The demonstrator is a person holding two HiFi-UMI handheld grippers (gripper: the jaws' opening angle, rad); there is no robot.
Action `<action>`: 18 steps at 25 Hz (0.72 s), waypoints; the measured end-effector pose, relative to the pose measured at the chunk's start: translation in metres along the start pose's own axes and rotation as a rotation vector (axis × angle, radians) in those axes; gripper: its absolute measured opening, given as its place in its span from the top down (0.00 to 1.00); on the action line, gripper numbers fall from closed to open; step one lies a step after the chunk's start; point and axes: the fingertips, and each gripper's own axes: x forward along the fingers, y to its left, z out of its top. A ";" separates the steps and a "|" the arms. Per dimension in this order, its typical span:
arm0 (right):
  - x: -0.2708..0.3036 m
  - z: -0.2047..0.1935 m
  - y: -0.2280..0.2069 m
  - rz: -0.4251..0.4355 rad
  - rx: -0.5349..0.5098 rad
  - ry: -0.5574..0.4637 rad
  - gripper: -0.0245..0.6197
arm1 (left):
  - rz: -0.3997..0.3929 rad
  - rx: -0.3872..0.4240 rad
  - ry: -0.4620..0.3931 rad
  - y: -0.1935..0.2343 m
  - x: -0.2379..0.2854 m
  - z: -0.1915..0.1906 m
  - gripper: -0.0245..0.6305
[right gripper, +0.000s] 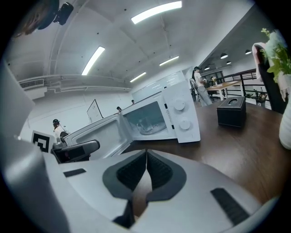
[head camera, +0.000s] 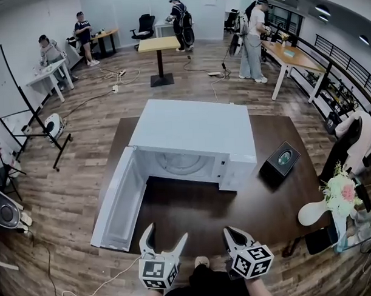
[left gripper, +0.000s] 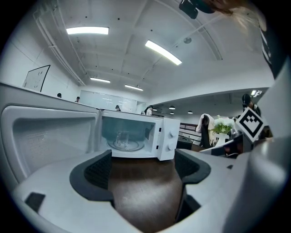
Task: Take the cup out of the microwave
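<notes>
A white microwave [head camera: 194,129] stands on the dark brown table [head camera: 193,208], and its door [head camera: 117,201] hangs open to the left. In the left gripper view a clear glass cup [left gripper: 122,139] sits upright on the turntable inside the microwave [left gripper: 166,136]. The right gripper view shows the same cup [right gripper: 144,124] in the cavity. My left gripper [head camera: 166,233] [left gripper: 143,168] is open and holds nothing, near the table's front edge and well short of the microwave. My right gripper [head camera: 236,233] [right gripper: 146,166] is beside it, shut with its pads touching and nothing between them.
A black box [head camera: 281,161] [right gripper: 232,111] lies on the table right of the microwave. A white vase with flowers [head camera: 339,193] stands at the table's right edge. The open door [left gripper: 45,132] reaches out on the left. People and desks are far behind.
</notes>
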 end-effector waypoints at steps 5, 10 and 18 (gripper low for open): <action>0.015 0.014 -0.018 0.002 -0.002 -0.008 0.97 | 0.010 0.002 0.000 0.003 0.023 0.004 0.34; 0.030 0.023 -0.032 0.013 -0.004 -0.007 0.97 | 0.016 0.002 -0.005 0.006 0.045 0.007 0.34; 0.049 0.029 -0.042 0.036 -0.005 -0.002 0.97 | 0.024 0.009 -0.011 0.009 0.069 0.010 0.34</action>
